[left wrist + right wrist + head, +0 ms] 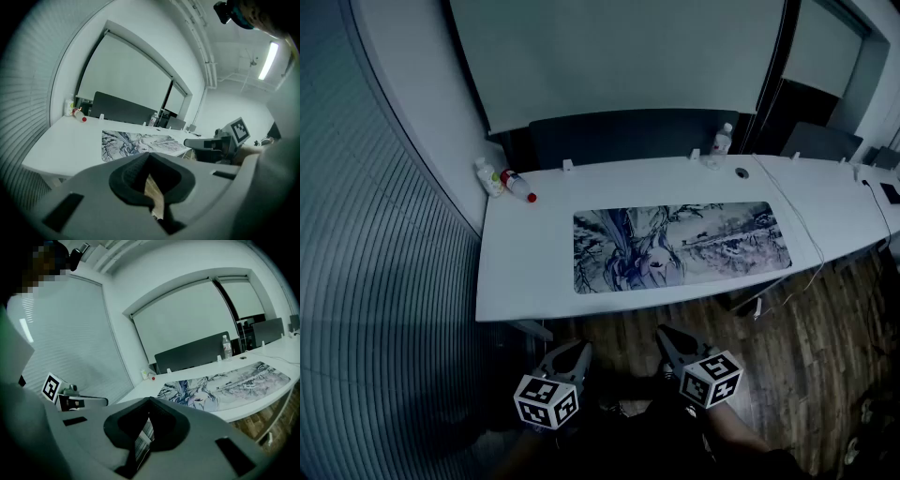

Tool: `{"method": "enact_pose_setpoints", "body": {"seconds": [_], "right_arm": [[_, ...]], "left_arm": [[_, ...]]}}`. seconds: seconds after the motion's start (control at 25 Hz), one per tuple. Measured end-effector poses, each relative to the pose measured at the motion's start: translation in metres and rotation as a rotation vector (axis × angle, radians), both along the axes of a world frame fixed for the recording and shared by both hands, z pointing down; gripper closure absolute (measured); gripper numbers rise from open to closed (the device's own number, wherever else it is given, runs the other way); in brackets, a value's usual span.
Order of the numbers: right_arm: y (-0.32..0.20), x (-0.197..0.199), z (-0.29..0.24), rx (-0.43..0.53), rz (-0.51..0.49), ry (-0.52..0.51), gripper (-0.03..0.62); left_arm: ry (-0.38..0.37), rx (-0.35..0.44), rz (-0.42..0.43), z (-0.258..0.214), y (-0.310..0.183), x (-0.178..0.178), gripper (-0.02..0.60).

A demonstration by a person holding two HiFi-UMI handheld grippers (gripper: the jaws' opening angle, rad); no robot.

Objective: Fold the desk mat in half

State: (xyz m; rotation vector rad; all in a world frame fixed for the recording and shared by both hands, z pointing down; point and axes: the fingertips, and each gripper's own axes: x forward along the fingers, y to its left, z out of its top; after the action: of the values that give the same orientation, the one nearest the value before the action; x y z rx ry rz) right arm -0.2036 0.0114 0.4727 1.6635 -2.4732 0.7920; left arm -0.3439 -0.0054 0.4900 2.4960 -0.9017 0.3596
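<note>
My arms are lost in the dark bottom of the head view, and the long white desk [525, 258] runs off the right edge. The grey-blue illustrated rectangular desk mat [680, 246] lies flat on it, well ahead of my left gripper [574, 352] and right gripper [668, 336], whose jaws are pressed together on nothing.

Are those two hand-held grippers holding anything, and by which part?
Nothing is held. The left hand-held gripper and right hand-held gripper are shut and empty, away from the desk mat.
</note>
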Motion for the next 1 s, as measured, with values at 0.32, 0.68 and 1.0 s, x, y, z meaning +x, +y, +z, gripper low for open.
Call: {"method": "enact_pose_setpoints", "body": {"seconds": [0.32, 0.68, 1.0], "right_arm": [[-0.003, 0.002, -0.001, 0.022, -0.008, 0.003, 0.571], [-0.005, 0.005, 0.004, 0.004, -0.015, 0.005, 0.571], [-0.011, 0.011, 0.008, -0.012, -0.028, 0.008, 0.571]], "left_arm": [[0.002, 0.000, 0.005, 0.000, -0.001, 0.003, 0.575], [0.001, -0.008, -0.001, 0.004, -0.001, 0.004, 0.575], [-0.002, -0.018, -0.019, 0.005, -0.005, 0.009, 0.575]]}}
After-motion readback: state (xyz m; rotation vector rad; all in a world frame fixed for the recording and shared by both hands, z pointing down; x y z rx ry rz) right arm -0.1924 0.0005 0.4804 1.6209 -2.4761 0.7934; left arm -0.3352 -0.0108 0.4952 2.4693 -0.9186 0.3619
